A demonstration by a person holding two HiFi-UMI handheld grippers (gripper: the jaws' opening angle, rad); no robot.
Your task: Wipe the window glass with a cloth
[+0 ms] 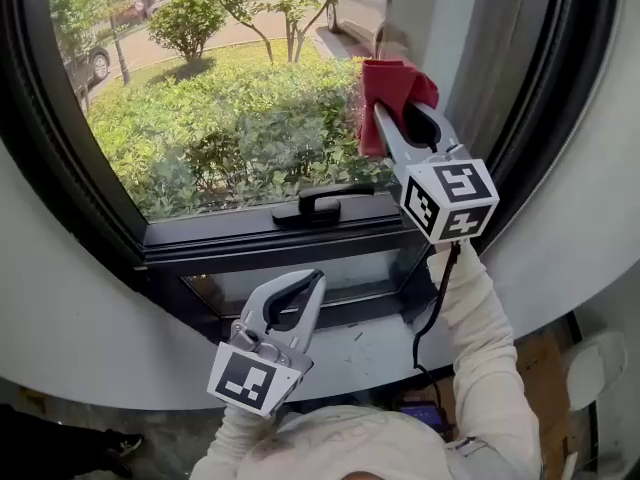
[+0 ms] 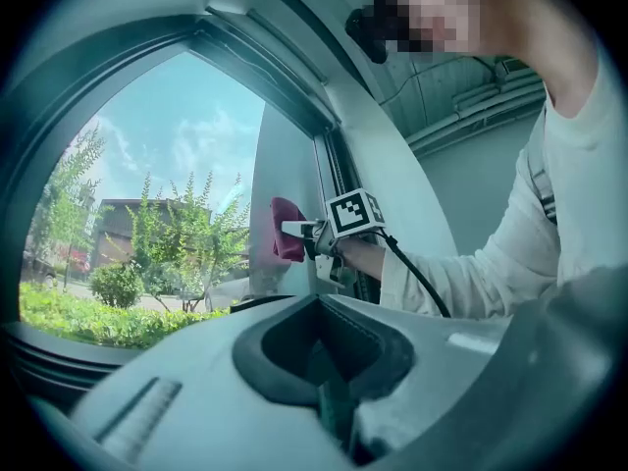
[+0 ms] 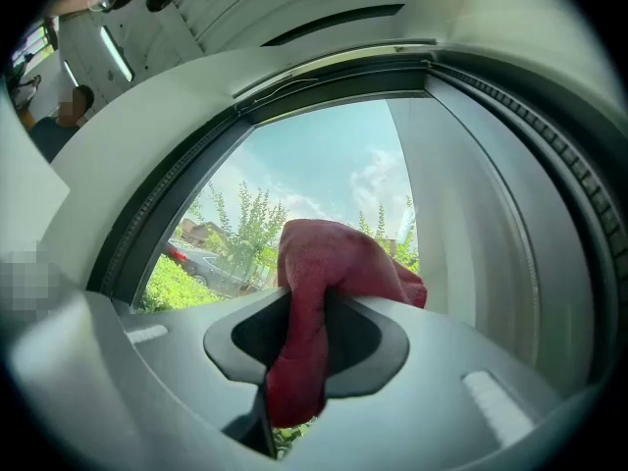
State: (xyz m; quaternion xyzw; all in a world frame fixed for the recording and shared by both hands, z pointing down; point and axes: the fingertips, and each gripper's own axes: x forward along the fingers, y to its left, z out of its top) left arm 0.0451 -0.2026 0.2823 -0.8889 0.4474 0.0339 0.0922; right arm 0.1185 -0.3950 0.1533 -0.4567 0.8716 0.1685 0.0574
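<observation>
The right gripper (image 1: pixel 395 118) is clamped on a crumpled red cloth (image 1: pixel 392 83), bunched past its tips against the black-framed window glass (image 1: pixel 220 118). The left gripper (image 1: pixel 314 282) hangs low near the sill, jaws together and empty.

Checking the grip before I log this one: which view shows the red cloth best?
The right gripper view: the red cloth fills the centre, clamped by the right gripper. The head view shows it bunched against the window glass; the left gripper view shows it small and far off.
</observation>
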